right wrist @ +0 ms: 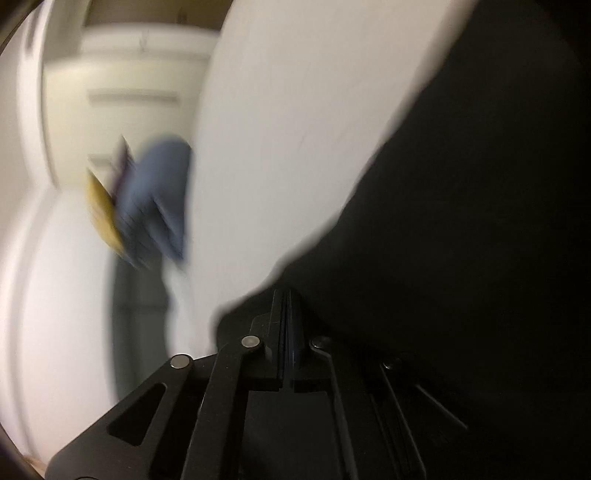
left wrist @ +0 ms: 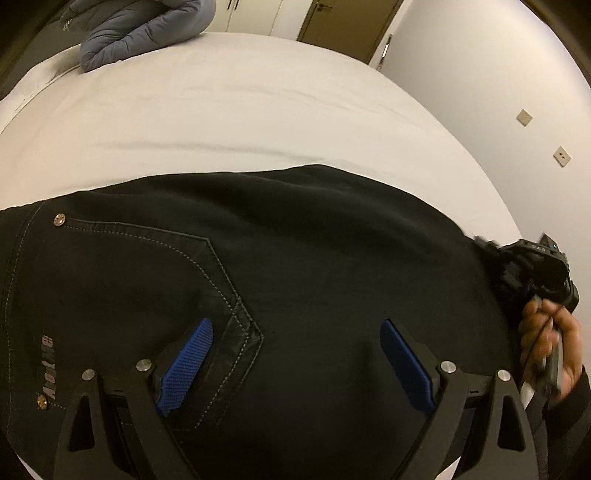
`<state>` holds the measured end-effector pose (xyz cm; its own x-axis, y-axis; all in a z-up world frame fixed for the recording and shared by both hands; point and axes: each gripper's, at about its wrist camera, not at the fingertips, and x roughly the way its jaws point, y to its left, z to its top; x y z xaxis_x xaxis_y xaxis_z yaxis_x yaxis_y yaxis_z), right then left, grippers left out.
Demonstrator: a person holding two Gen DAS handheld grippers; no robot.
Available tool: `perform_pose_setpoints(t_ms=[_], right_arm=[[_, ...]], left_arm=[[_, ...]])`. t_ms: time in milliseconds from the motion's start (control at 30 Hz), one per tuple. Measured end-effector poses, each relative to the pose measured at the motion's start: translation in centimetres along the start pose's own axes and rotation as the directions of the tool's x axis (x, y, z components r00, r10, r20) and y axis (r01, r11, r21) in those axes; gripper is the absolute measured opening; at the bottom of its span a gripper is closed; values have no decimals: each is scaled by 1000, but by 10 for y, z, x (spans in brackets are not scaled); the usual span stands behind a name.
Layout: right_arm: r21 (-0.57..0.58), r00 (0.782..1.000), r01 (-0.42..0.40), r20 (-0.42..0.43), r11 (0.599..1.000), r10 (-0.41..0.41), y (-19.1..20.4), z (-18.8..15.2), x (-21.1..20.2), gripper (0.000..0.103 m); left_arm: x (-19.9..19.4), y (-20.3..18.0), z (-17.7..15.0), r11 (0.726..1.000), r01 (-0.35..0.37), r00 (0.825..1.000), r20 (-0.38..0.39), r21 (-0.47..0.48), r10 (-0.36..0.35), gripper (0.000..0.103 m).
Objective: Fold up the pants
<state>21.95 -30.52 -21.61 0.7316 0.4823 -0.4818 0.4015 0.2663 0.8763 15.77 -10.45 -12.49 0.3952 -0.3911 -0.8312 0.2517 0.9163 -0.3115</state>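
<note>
Black pants lie spread on a white bed, with a stitched back pocket and a rivet on the left. My left gripper hovers open just above the fabric, its blue pads wide apart and nothing between them. At the pants' right edge is my right gripper, held by a person's hand. In the blurred right wrist view that gripper has its pads pressed together at the edge of the pants, which rise dark over its right side.
A blue-grey padded jacket lies at the bed's far left corner, also blurred in the right wrist view. Beyond the bed stand a brown door and a white wall with sockets. Bare sheet stretches behind the pants.
</note>
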Motion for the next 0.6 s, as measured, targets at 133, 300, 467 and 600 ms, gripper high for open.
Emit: perform_pose_setpoints(t_ms=[133,300,467,600], right_arm=[[66,956,10,292,998,-29,-32,25,-90,0],[116,832,152,522,982,-190,-41,45,-211,6],[245,750,113,615,963,-245,-61,-4,-308,9],[142,807,134,559,981,-191,-38,-64,-312,81]], left_arm=[[-2,-2,-7,1000,0,1000,8,27,-1,93],[-5,3,-12,1000,5,1000,14,-9,-5,94],[-15,-3,-15,999,19,999,27,-30,-18,94],[-17,-25,-22,997,78,997,29,-25,-77,94]])
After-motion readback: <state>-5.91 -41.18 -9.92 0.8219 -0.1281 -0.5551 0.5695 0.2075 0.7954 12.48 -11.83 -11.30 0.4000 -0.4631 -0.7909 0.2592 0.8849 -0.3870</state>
